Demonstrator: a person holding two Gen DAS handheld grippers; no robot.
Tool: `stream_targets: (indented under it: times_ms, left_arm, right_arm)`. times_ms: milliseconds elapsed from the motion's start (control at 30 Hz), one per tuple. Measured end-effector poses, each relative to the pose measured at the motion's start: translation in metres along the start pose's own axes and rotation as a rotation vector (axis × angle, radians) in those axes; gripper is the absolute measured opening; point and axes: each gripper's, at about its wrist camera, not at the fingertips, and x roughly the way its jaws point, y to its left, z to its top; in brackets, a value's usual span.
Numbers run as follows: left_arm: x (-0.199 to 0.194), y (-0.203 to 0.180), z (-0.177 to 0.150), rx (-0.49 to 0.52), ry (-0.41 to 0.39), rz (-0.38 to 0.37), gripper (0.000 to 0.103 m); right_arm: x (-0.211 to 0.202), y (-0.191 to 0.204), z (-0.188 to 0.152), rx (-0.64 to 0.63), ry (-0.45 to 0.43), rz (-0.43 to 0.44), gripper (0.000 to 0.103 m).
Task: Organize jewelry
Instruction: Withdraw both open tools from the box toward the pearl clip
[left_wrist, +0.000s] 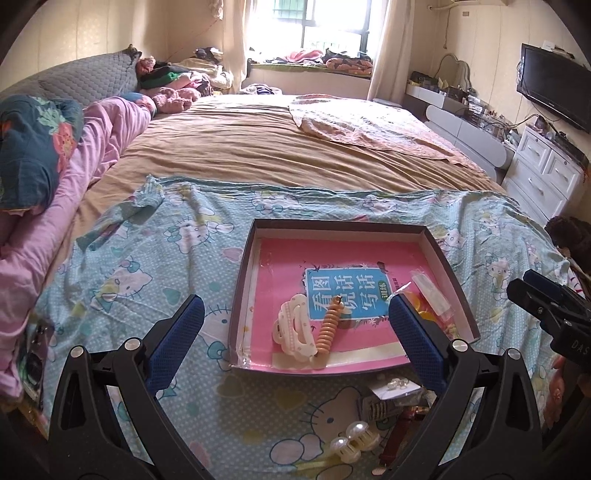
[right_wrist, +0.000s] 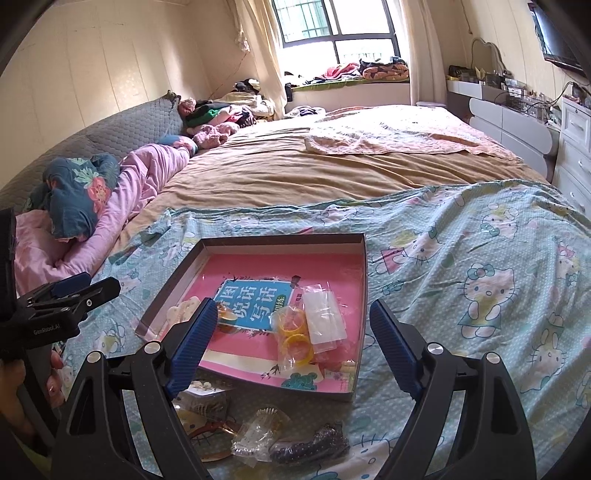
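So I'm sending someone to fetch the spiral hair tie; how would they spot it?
Find the shallow box with the pink floor on the cartoon-cat sheet. At its near end, beside a white claw clip, lies the spiral hair tie: a ribbed orange coil, the only spring-shaped piece.

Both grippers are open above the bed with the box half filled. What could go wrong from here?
1. The box sits on a wrinkled sheet over soft bedding; pressing on its wall could tip it and spill the hair claw and bagged rings.
2. The loose items below it, like the pearl clip and the dark beaded piece, lie crowded together, so one grasp may snag a neighbour.
3. The clear bag looks slippery and may slide from the pads.
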Motion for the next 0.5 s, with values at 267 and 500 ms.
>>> stream_targets:
  times_ms: [267, 500]
  left_arm:
    - [-0.015, 0.003, -0.01, -0.006, -0.011, -0.007, 0.093]
    - [-0.025, 0.007, -0.019, -0.022, -0.008, -0.023, 0.093]
  right_arm:
    - [-0.016, 0.003, -0.003, -0.009, -0.017, -0.004, 0.083]
    - [-0.029, 0.004, -0.007, -0.017, -0.028, -0.007, 0.083]
